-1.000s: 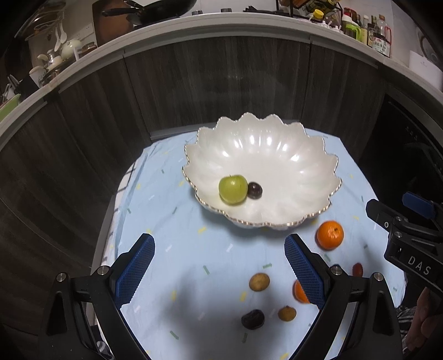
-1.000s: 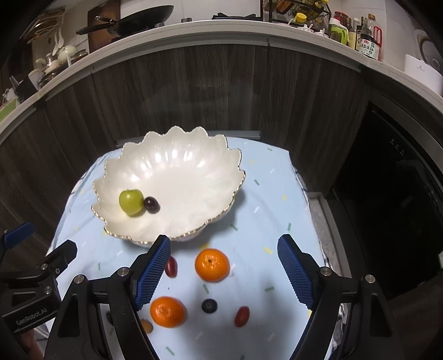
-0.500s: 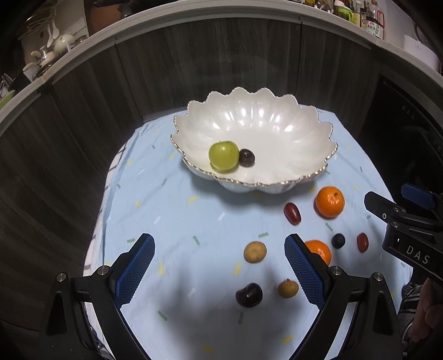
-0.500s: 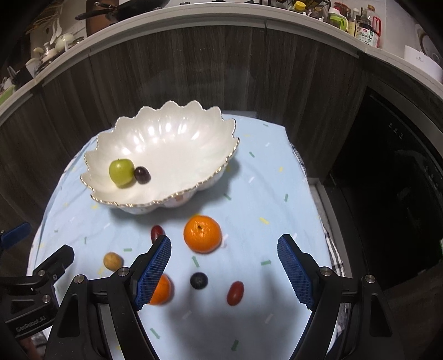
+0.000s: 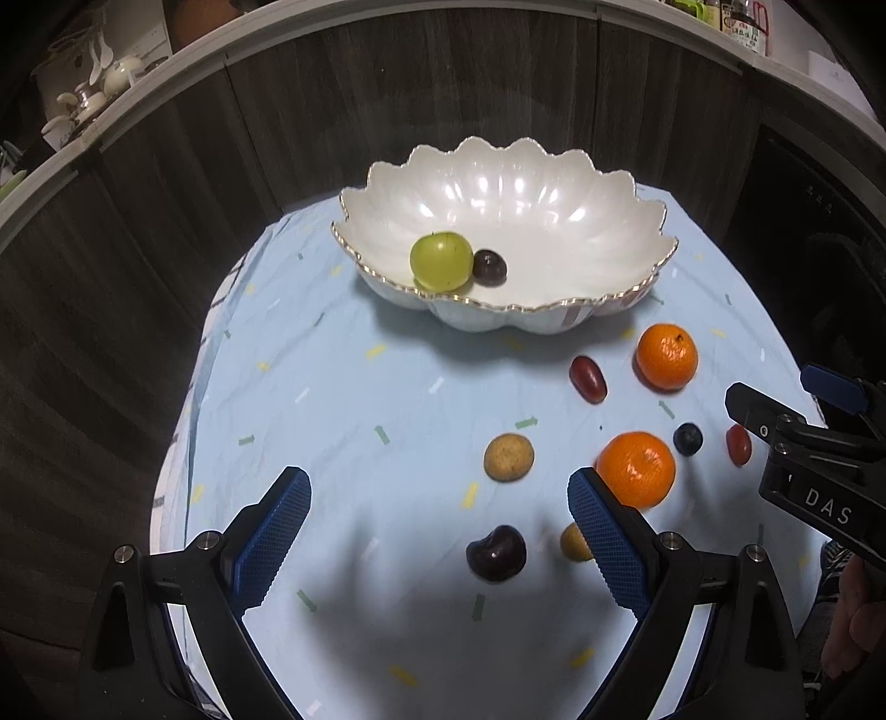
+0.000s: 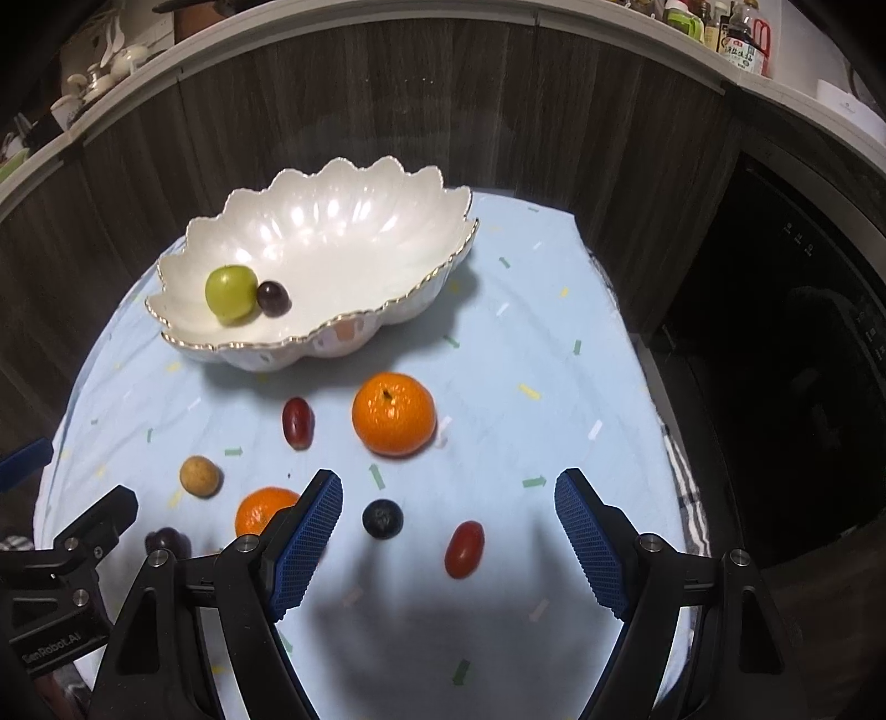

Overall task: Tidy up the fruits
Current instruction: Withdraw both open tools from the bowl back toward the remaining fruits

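Observation:
A white scalloped bowl [image 5: 554,183] [image 6: 354,221] on the pale blue cloth holds a green fruit [image 5: 441,261] [image 6: 231,293] and a dark grape [image 5: 489,268] [image 6: 273,298]. Loose on the cloth lie two oranges [image 5: 666,356] [image 5: 635,468], a red grape [image 5: 587,378] [image 6: 298,422], a tan round fruit [image 5: 508,457] [image 6: 200,476], a blueberry [image 5: 688,439] [image 6: 382,518], a dark cherry [image 5: 496,553] and a red cherry tomato [image 6: 464,548]. My left gripper [image 5: 437,498] hangs open above the cloth near the cherry. My right gripper [image 6: 448,498] is open above the blueberry and tomato.
Dark wood cabinet fronts [image 5: 166,166] curve behind the table. A counter above carries bottles [image 6: 742,44] and crockery [image 5: 88,94]. A dark appliance front [image 6: 803,332] stands to the right. A small tan fruit [image 5: 573,543] sits partly behind my left gripper's right finger.
Both grippers have sunk toward the cloth and tipped, so the bowl has slid up in both views and more loose fruit shows. Both stay open.

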`<state>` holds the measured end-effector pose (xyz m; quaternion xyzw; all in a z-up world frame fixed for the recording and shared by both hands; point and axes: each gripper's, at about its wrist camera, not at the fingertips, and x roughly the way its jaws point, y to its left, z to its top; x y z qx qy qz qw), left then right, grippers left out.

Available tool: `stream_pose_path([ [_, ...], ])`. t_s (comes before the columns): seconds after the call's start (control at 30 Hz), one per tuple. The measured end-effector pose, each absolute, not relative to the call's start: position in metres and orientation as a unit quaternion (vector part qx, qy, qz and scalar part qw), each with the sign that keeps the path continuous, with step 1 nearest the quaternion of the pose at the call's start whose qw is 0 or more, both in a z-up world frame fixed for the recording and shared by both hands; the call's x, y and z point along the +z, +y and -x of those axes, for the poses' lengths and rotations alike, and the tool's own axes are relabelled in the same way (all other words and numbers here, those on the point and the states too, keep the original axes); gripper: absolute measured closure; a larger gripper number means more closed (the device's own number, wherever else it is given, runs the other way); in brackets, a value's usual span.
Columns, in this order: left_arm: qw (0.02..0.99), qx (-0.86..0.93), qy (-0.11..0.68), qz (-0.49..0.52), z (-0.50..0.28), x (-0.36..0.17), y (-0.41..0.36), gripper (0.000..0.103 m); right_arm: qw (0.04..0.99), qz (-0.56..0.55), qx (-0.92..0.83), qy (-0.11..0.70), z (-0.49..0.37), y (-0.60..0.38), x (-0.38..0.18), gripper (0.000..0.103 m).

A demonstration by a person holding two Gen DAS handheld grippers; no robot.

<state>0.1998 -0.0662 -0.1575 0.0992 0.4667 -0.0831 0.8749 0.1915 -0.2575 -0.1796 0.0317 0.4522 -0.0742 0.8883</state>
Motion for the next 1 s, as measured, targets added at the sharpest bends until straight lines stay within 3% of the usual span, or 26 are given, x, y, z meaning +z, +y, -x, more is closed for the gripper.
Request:
stream_pose_path([
  [0.37,0.867,-0.078,0.481,-0.101,-0.198,-0.177,-0.065,0.009,0.884,-0.017,-0.069,0.462,-0.192,-0.253,-0.195,0.023],
  [0.5,0.862,-0.080,0.490,-0.099,-0.198,-0.184,-0.065,0.016,0.881,-0.015,-0.067,0.468,-0.193,-0.252,-0.201,0.023],
  [1.0,0.854,-0.083,0.505,-0.095,-0.199,-0.201,-0.064,0.016,0.875,-0.009,-0.055,0.482,-0.200,-0.248,-0.214,0.023],
])
